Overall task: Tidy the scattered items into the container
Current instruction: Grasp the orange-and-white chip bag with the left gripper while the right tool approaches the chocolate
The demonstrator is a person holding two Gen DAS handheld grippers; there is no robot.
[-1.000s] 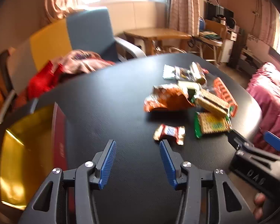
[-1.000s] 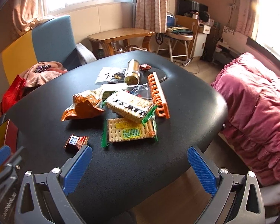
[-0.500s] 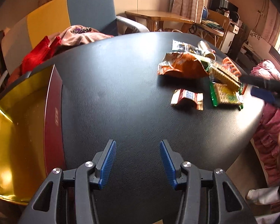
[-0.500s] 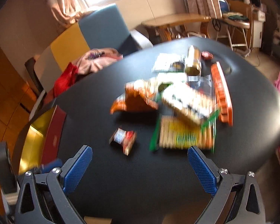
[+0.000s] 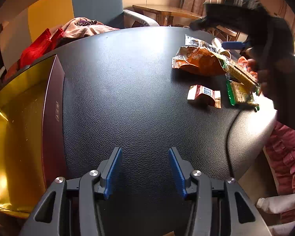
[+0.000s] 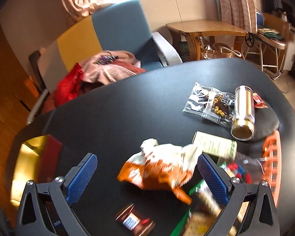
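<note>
A gold-lined box with a dark red rim (image 5: 53, 106) sits at the table's left edge; it also shows in the right wrist view (image 6: 51, 147). Snacks lie scattered on the black table (image 5: 137, 90): an orange chip bag (image 5: 198, 63) (image 6: 159, 173), a small red candy wrapper (image 5: 203, 96) (image 6: 133, 221), green cracker packs (image 5: 241, 92), a gold can (image 6: 242, 112), a clear packet (image 6: 208, 104). My left gripper (image 5: 144, 170) is open and empty over bare table. My right gripper (image 6: 147, 177) is open wide, hovering over the chip bag, empty.
An orange rack (image 6: 271, 157) lies at the table's right edge. A blue and yellow armchair (image 6: 116, 31) with clothes (image 6: 108, 68) stands behind the table. A wooden side table (image 6: 204, 27) is farther back. A pink bedspread (image 5: 285, 157) is to the right.
My right gripper has moved forward and down over the snack pile, now above the chip bag. My left gripper has held almost still near the table's front edge.
</note>
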